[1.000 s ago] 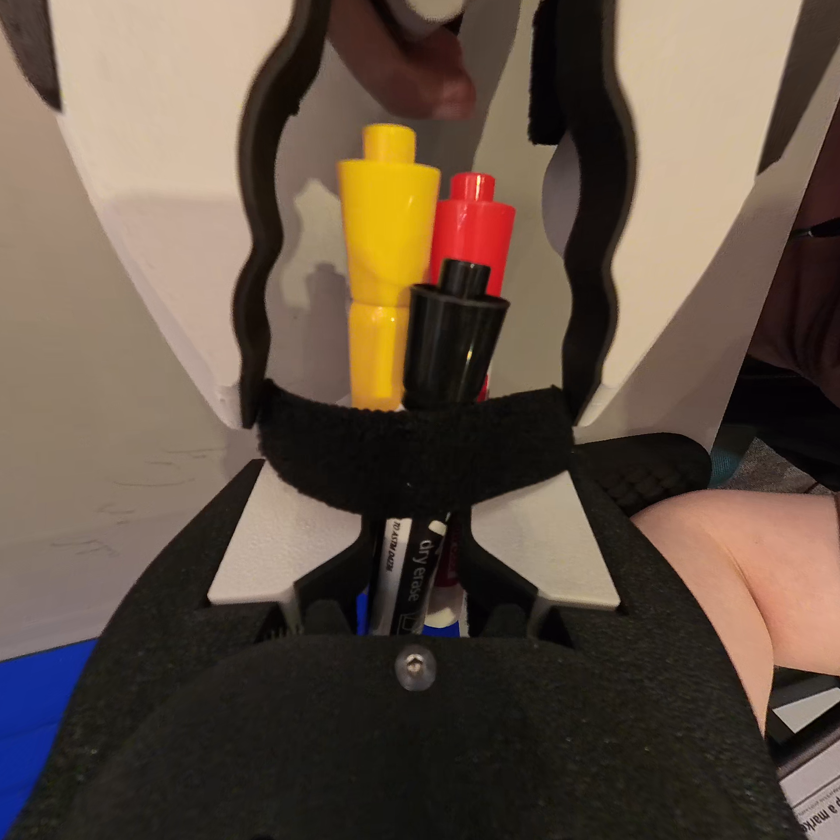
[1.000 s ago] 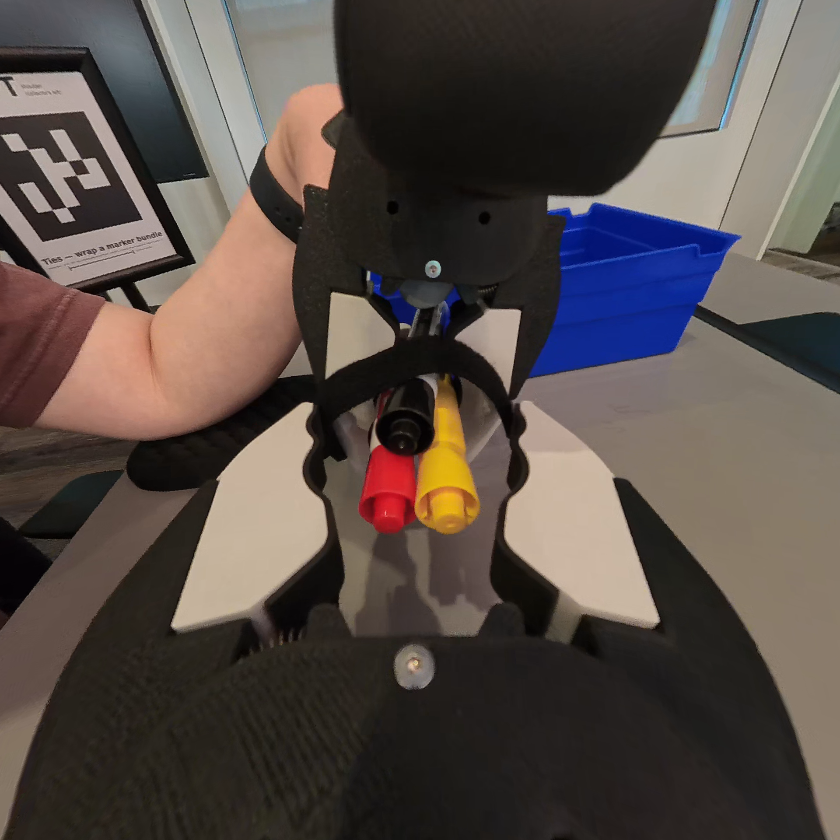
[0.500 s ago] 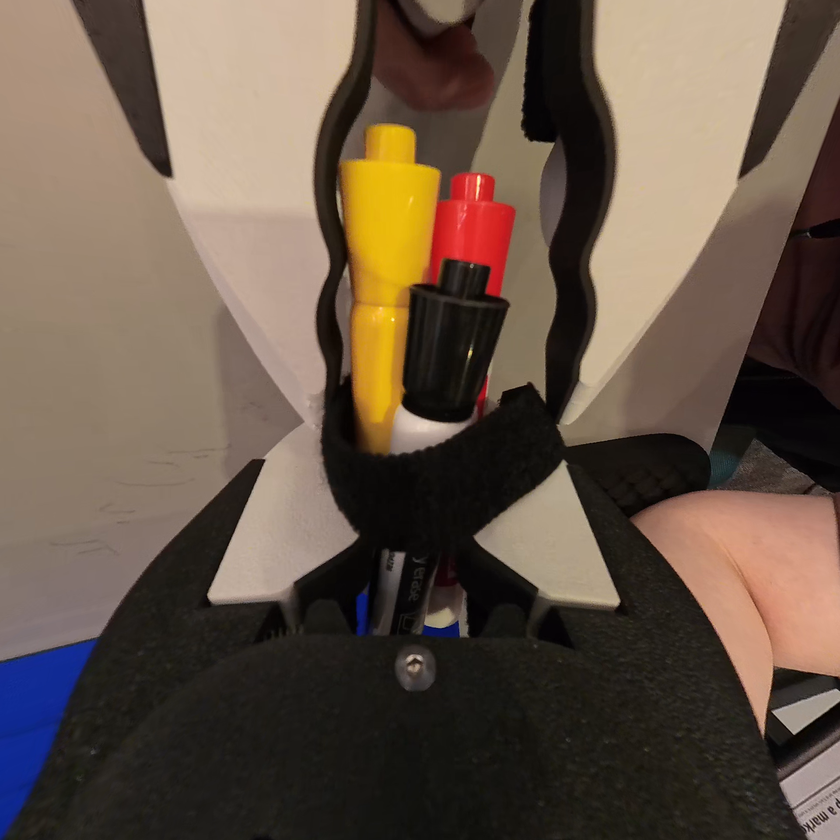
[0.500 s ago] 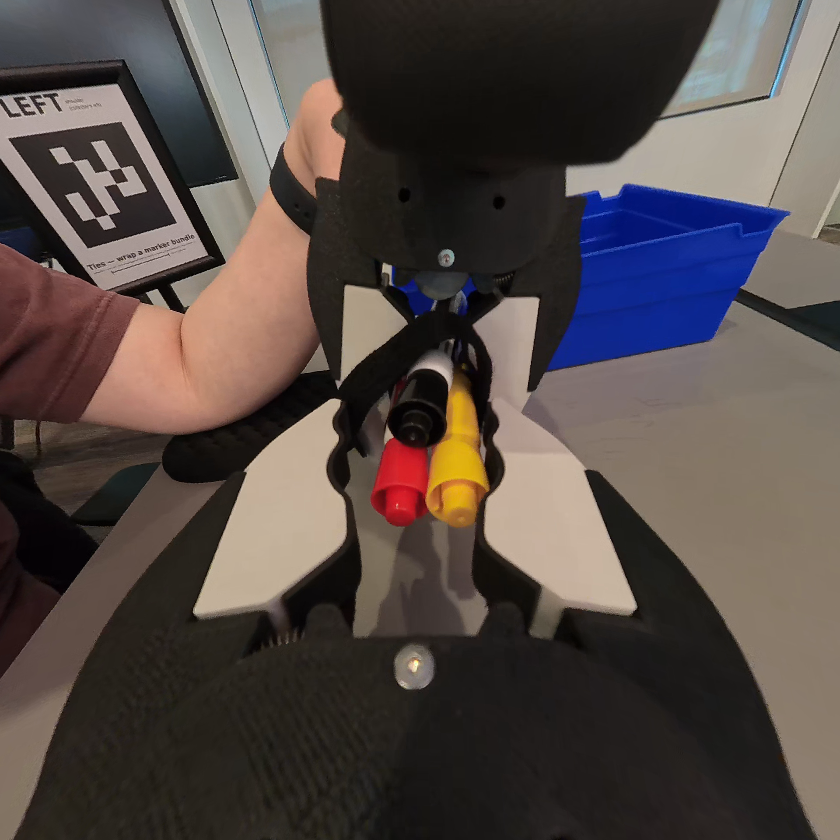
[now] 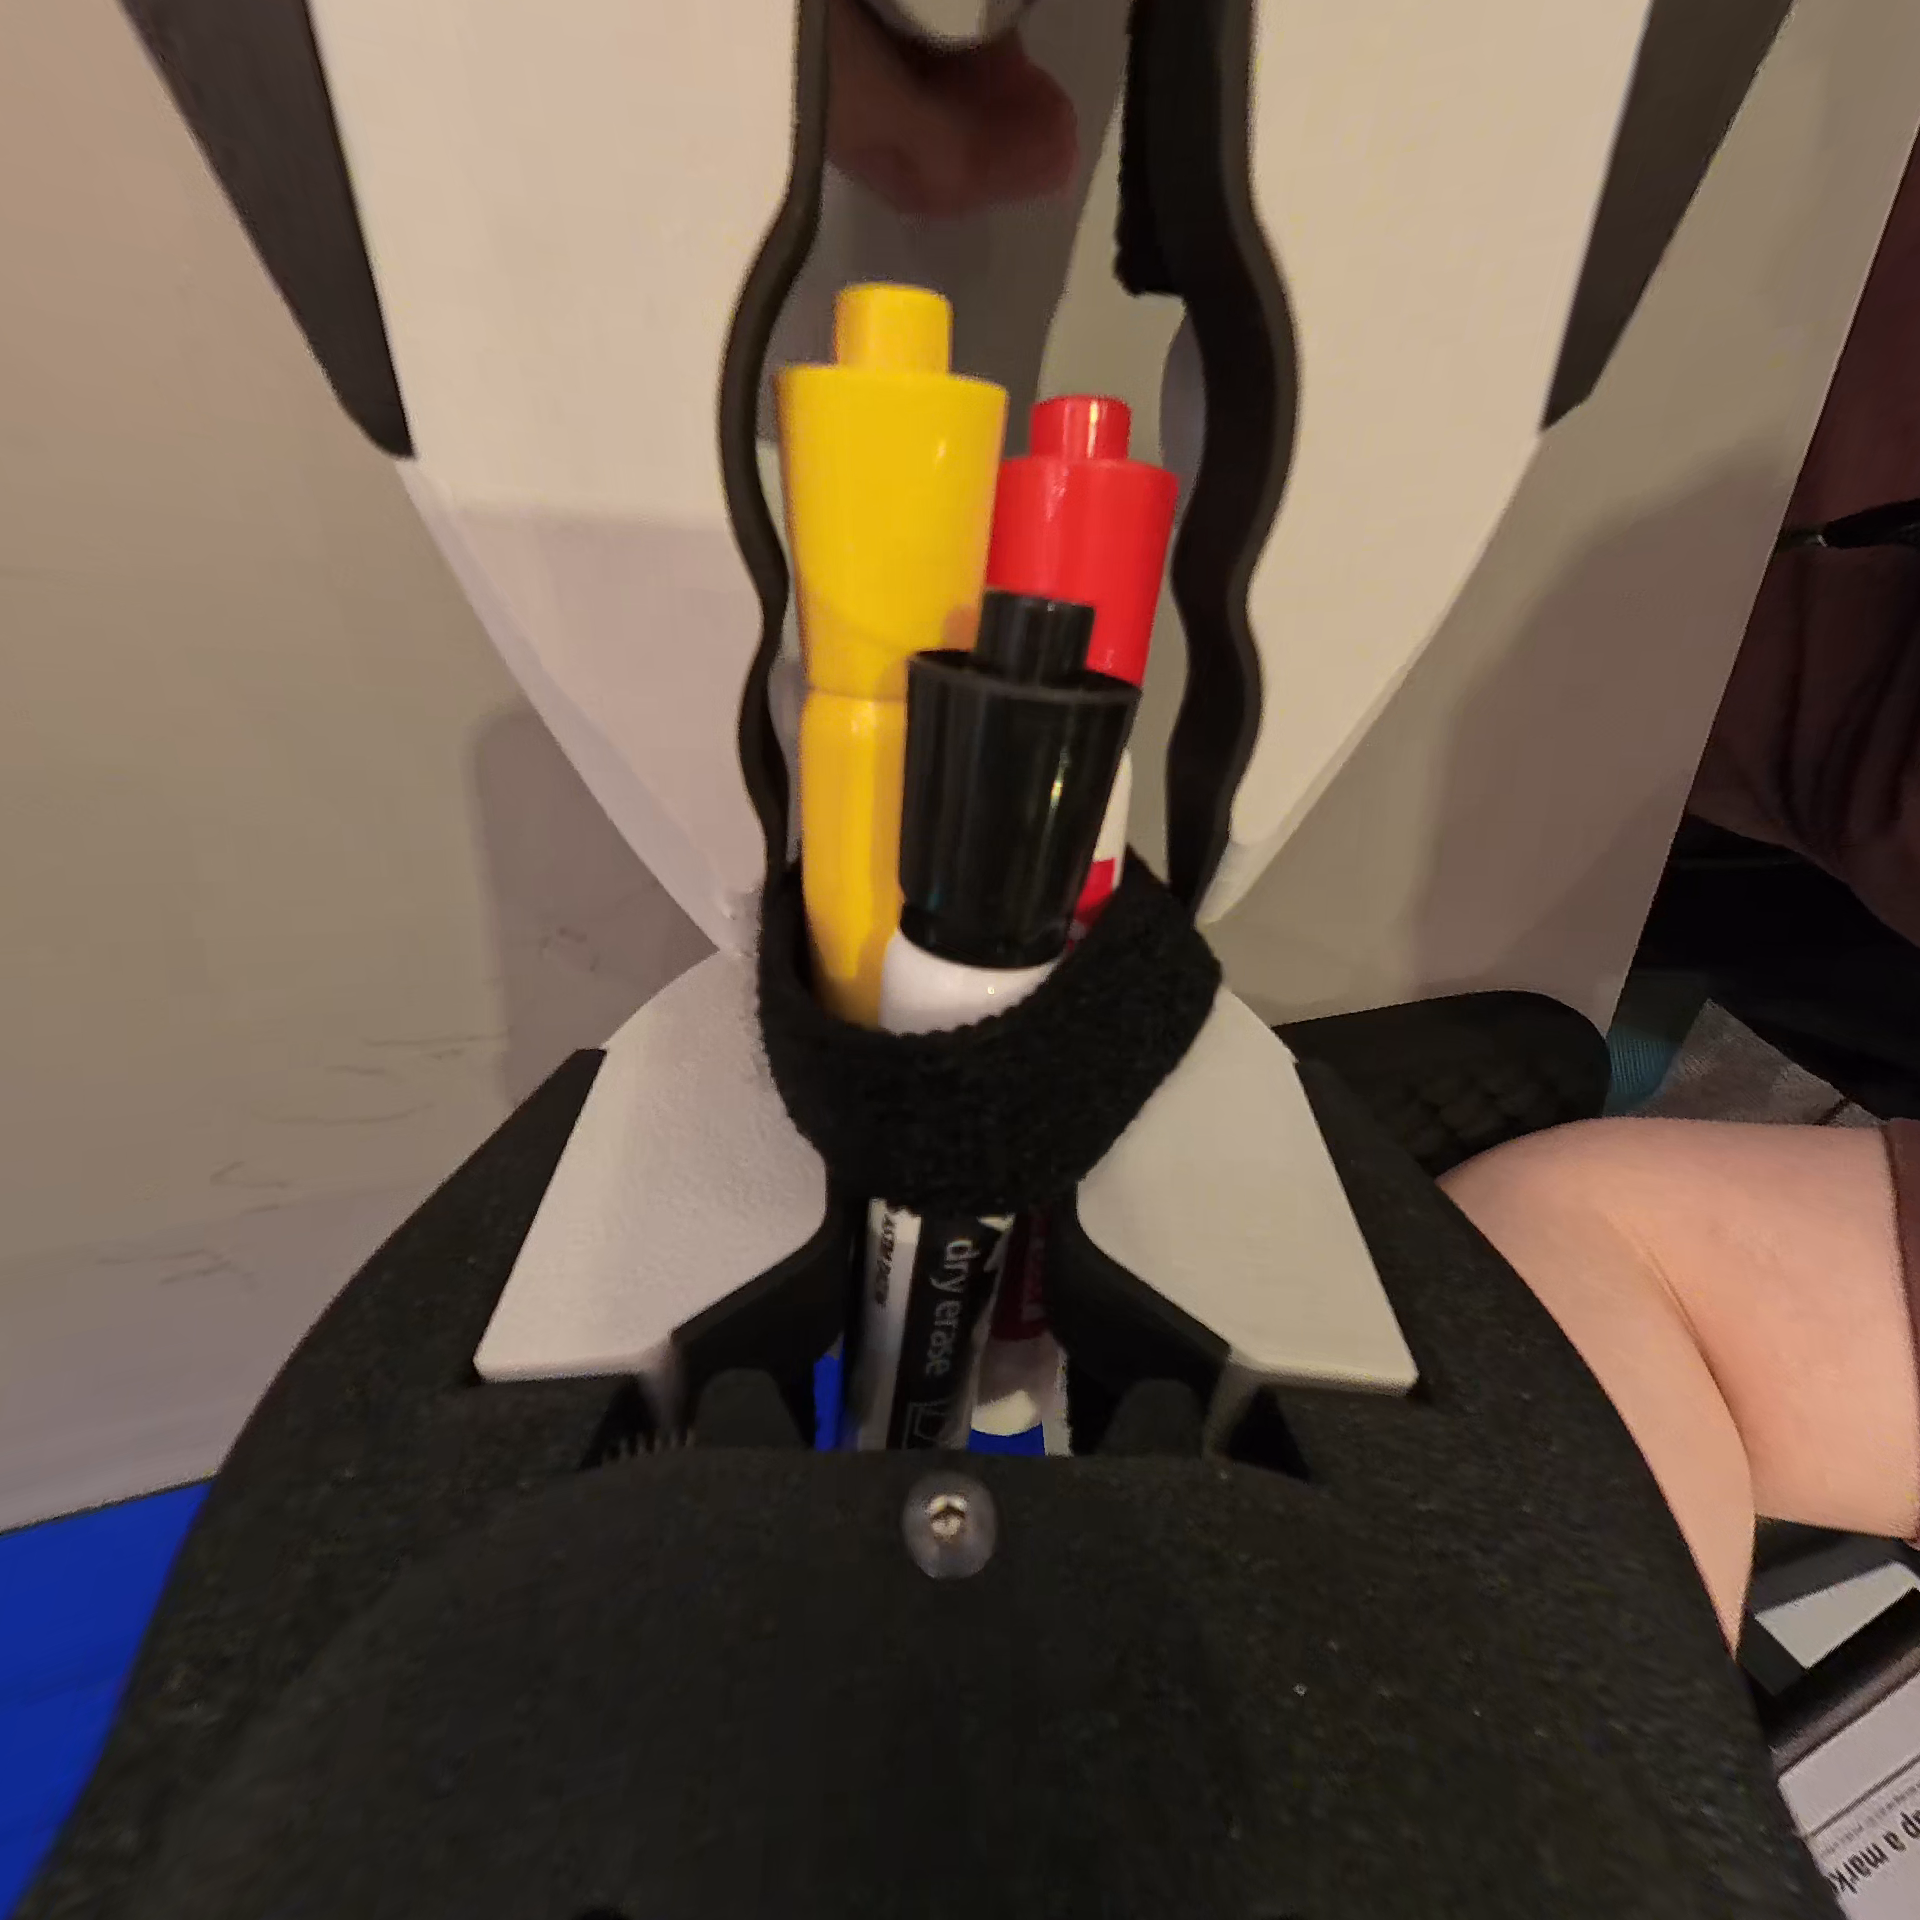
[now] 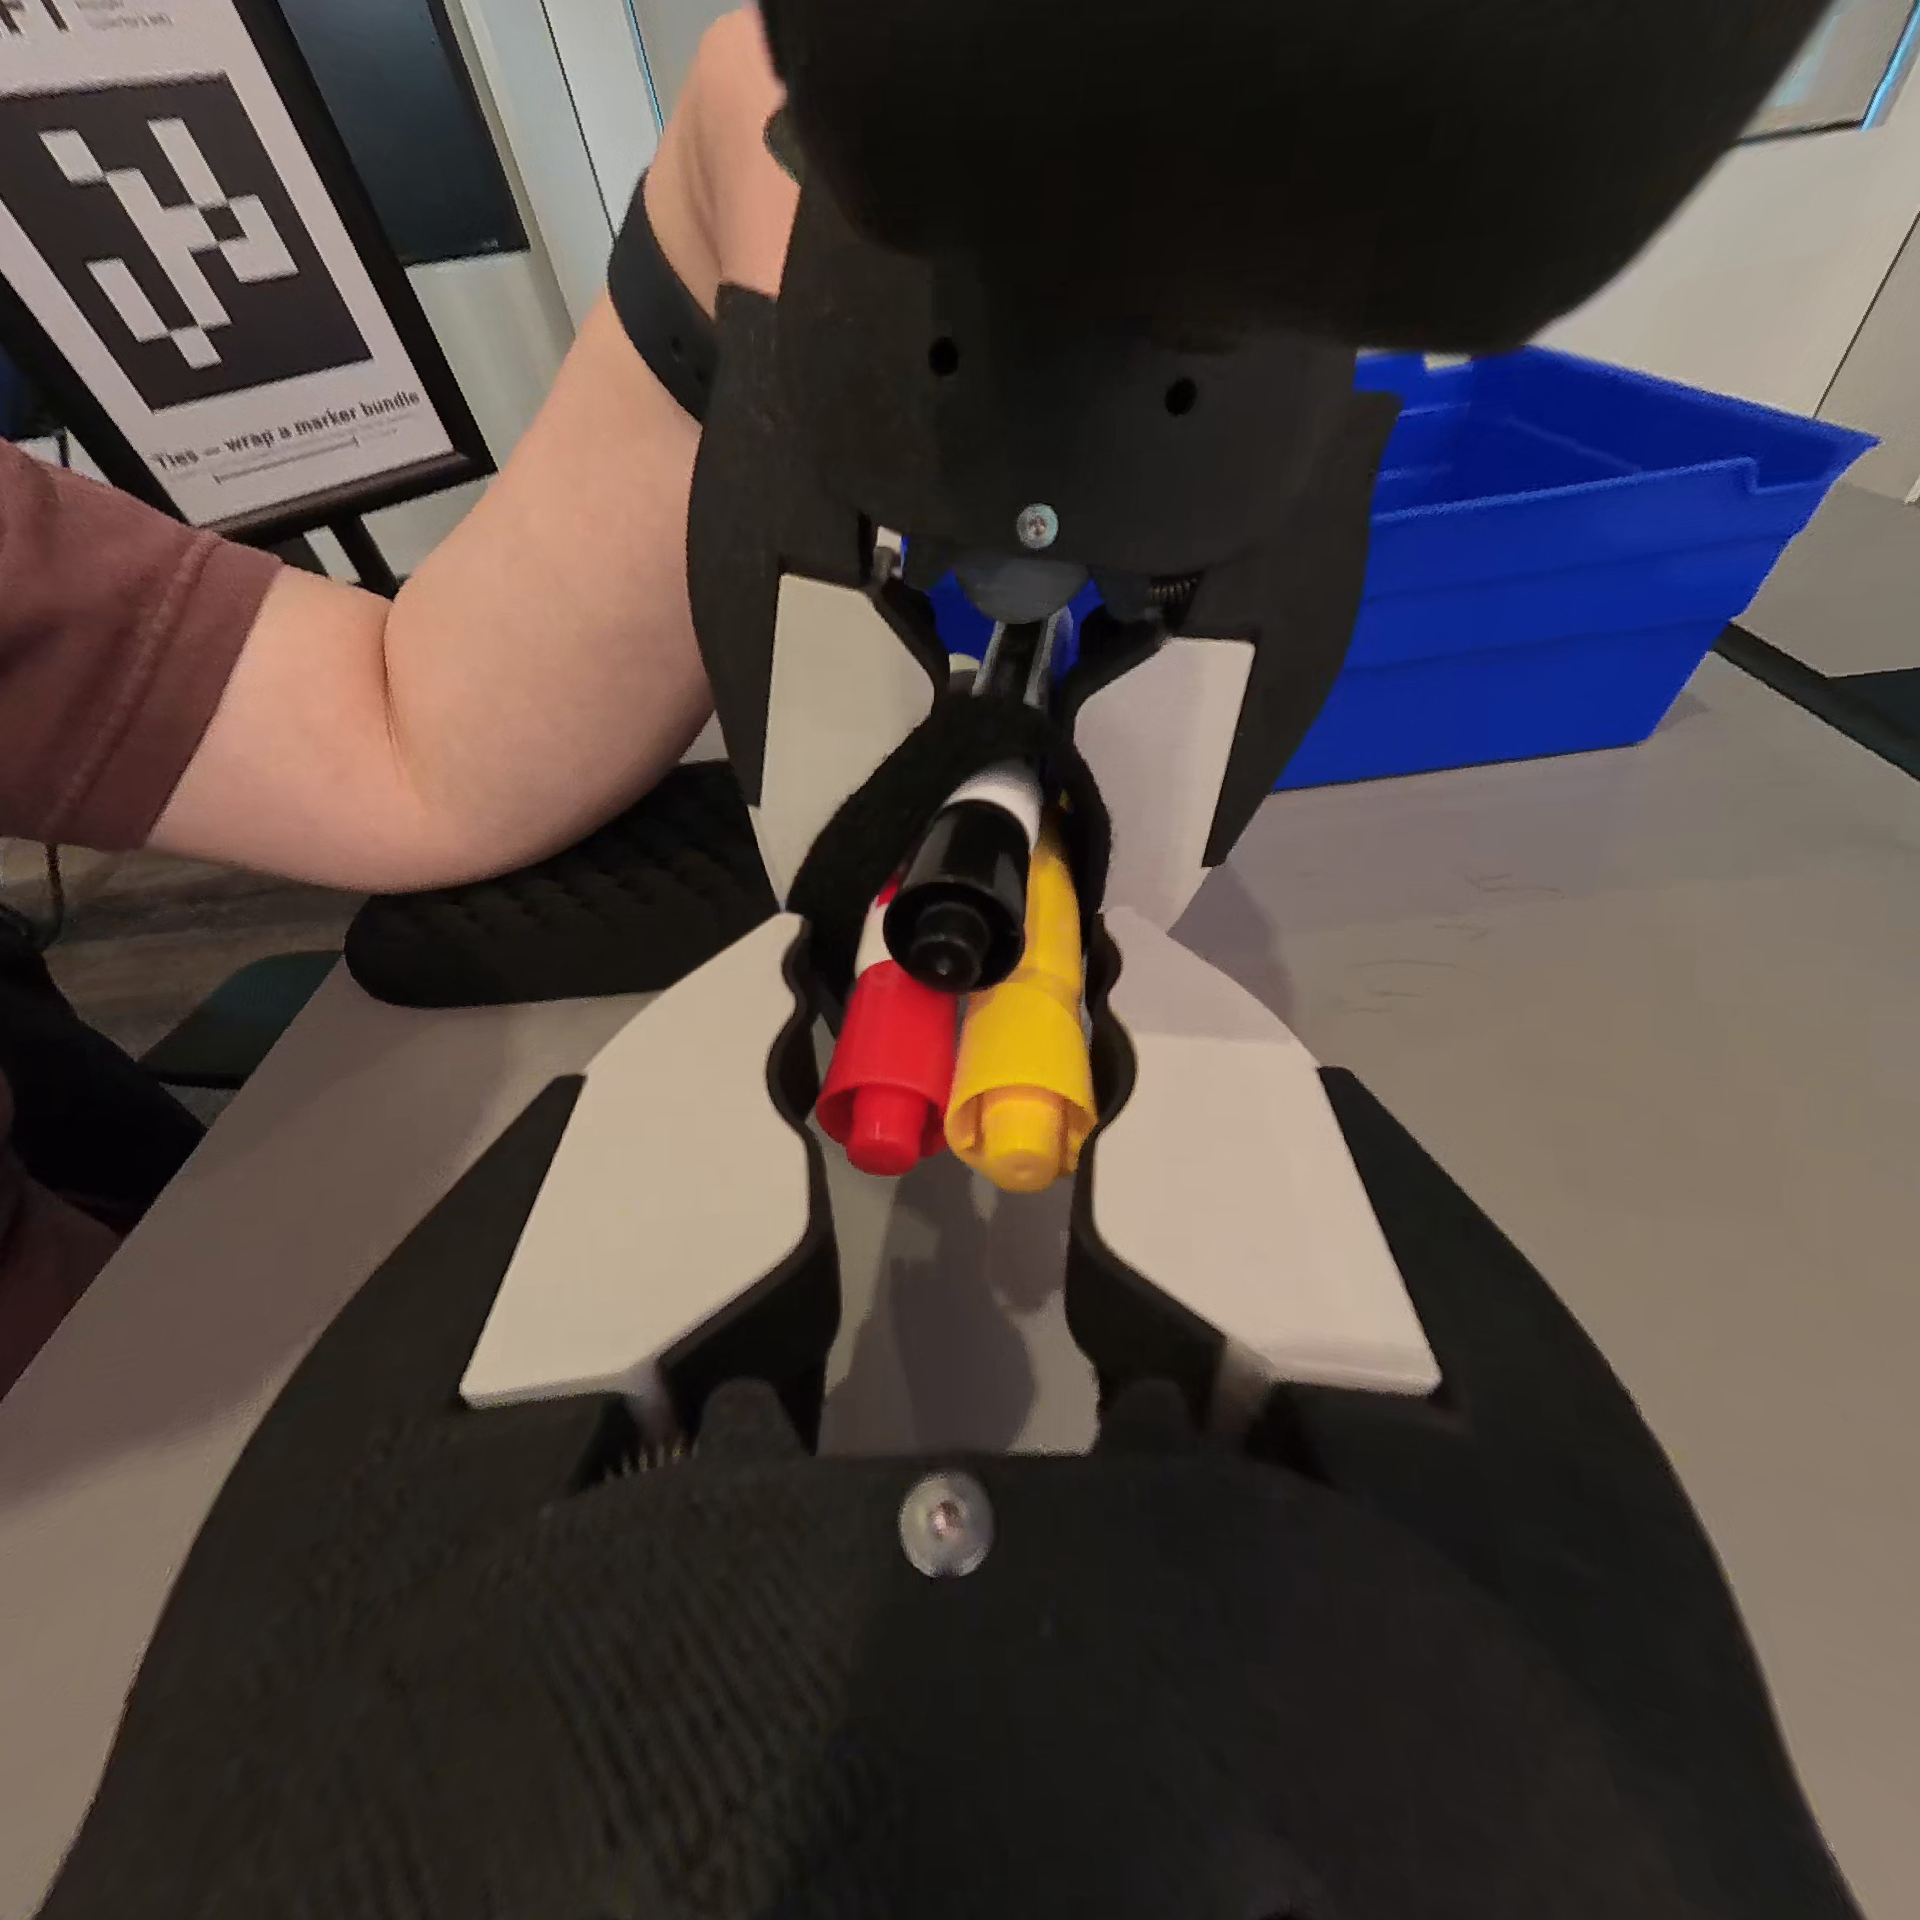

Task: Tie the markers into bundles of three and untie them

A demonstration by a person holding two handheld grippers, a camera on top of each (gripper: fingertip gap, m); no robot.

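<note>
Left claw (image 5: 977, 1226) clamped on the three markers (image 5: 977, 790) near their black strap (image 5: 987, 1081); right claw (image 6: 951, 997) opposite, closing around the caps, grip uncertain; worktop (image 6: 1507, 987) below.

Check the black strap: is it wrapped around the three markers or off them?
Wrapped around. The black strap loops the yellow marker, red marker and black marker together; whether it is fastened cannot be told.

Black marker (image 5: 940, 1320): I see printed lettering along its barrel.
Framed sign (image 6: 197, 260): black-and-white square code, printed caption beneath.
</note>
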